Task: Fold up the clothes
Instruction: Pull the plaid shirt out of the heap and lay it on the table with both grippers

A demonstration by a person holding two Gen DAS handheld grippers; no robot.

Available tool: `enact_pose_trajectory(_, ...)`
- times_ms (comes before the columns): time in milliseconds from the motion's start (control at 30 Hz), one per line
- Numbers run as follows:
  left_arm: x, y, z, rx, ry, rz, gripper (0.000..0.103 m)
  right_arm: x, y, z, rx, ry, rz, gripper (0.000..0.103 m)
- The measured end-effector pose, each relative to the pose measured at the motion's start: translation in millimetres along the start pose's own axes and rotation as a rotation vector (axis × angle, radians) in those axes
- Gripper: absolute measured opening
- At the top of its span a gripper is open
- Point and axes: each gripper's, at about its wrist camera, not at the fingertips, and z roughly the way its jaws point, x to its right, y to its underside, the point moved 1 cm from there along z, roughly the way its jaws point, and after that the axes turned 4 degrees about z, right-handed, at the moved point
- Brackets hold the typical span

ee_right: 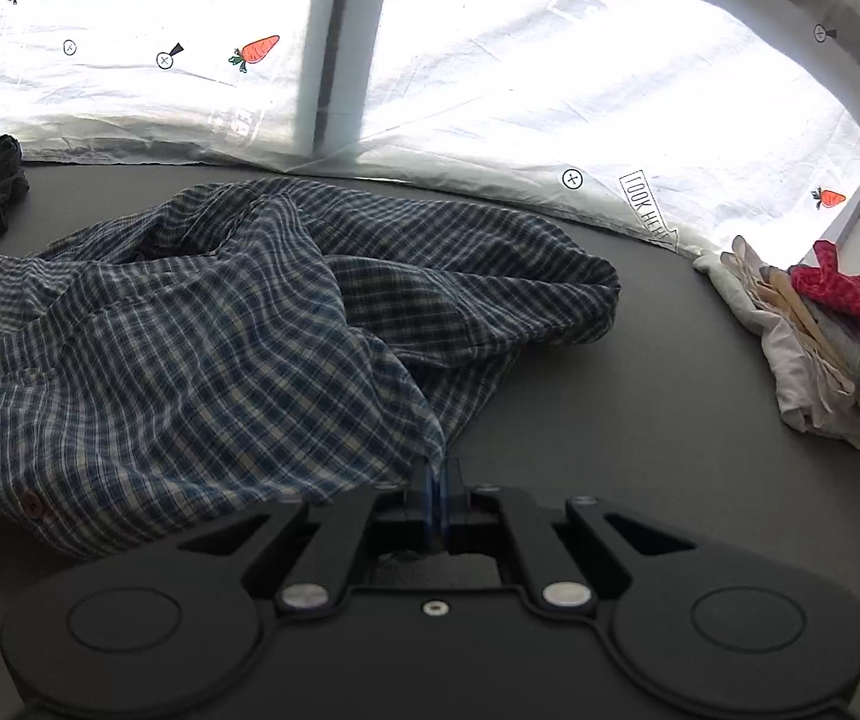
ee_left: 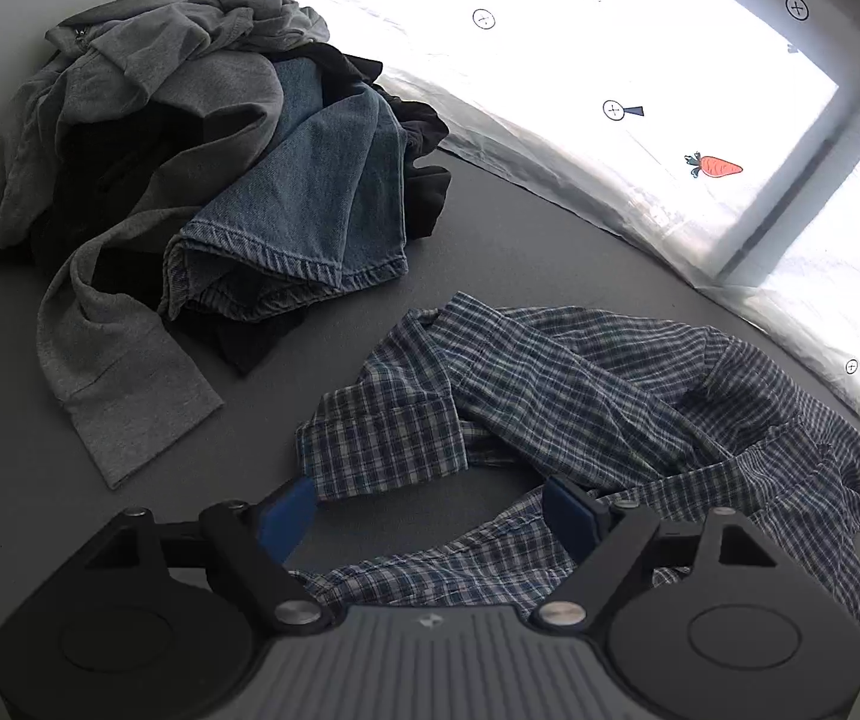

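Here right hand-held gripper (ee_right: 436,474) pinches plaid shirt (ee_right: 190,324); left hand-held gripper (ee_left: 430,510) spread wide; sheet (ee_right: 550,90) reads "LOOK HERE".

My dark grey counter (ee_right: 640,420) carries a crumpled blue plaid shirt (ee_right: 202,324), a heap of grey, denim and black clothes (ee_left: 190,180) at its left, a folded stack (ee_right: 838,348) at its right, and a white printed sheet (ee_right: 550,108) along its back edge.

One checked shirt (ee_left: 580,396) lies crumpled on the surface (ee_left: 490,222). One heap of unfolded clothes (ee_left: 190,180) sits at upper left of the left wrist view. One stack of folded clothes (ee_right: 832,348) sits at right of the right wrist view. Two grippers show, one per view.
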Motion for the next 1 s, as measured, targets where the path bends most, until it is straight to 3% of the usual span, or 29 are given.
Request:
enact_pose_trajectory(100, 5.2, 16.4, -2.2, -0.024, 0.002, 0.027, 0.083, 33.6, 28.2, 2.2, -0.082, 0.154, 0.021, 0.002)
enact_pose_trajectory(167, 5.4, 27.2, -4.0, -0.037, 0.001, 0.034, 0.083, 45.5, 35.9, -3.8, -0.087, 0.205, 0.026, 0.003)
enact_pose_trajectory(233, 5.3, 36.3, -2.8, -0.053, -0.007, 0.041, 0.083, 50.2, 34.6, -12.3, -0.062, 0.166, 0.074, 0.006)
enact_pose_trajectory(267, 4.9, 40.7, -1.3, -0.063, -0.014, 0.047, 0.083, 51.1, 33.3, -16.7, -0.045, 0.139, 0.097, 0.013)
enact_pose_trajectory(333, 4.2, 49.4, 1.6, -0.082, -0.029, 0.057, 0.083, 45.0, 28.3, -20.8, -0.009, 0.078, 0.118, 0.043)
enact_pose_trajectory(467, 4.1, 65.5, 9.6, -0.107, -0.056, 0.125, 0.083, 21.6, 10.2, -17.1, 0.033, -0.072, 0.130, 0.048)
enact_pose_trajectory(633, 3.9, 77.2, 29.6, -0.138, -0.048, 0.236, 0.083, -17.1, -16.9, 4.6, 0.063, -0.151, 0.017, 0.076)
enact_pose_trajectory(700, 6.7, 79.7, 37.0, -0.148, -0.033, 0.269, 0.083, -25.7, -24.1, 18.4, 0.044, -0.175, 0.009, 0.079)
enact_pose_trajectory(767, 9.9, 82.6, 43.9, -0.175, -0.008, 0.292, 0.083, -31.4, -29.0, 33.3, 0.007, -0.198, 0.018, 0.079)
enact_pose_trajectory(800, 11.4, 84.1, 47.3, -0.189, 0.005, 0.303, 0.083, -31.7, -28.5, 39.1, -0.021, -0.211, 0.027, 0.071)
enact_pose_trajectory(833, 14.2, 85.8, 47.6, -0.187, 0.015, 0.311, 0.081, -30.1, -25.9, 41.7, -0.044, -0.222, 0.040, 0.044)
enact_pose_trajectory(867, 19.4, 90.0, 47.7, -0.183, 0.017, 0.318, 0.073, -28.5, -23.4, 44.3, -0.067, -0.233, 0.053, 0.027)
enact_pose_trajectory(900, 22.5, 93.4, 47.6, -0.183, 0.017, 0.322, 0.063, -26.2, -20.3, 44.6, -0.078, -0.245, 0.068, 0.012)
enact_pose_trajectory(967, 25.1, 100.2, 47.3, -0.201, 0.012, 0.316, 0.013, -15.4, -10.1, 28.0, -0.030, -0.278, 0.109, 0.007)
enact_pose_trajectory(1000, 24.7, 103.5, 46.1, -0.204, 0.010, 0.303, 0.004, -9.3, -5.0, 18.6, -0.012, -0.282, 0.121, 0.005)
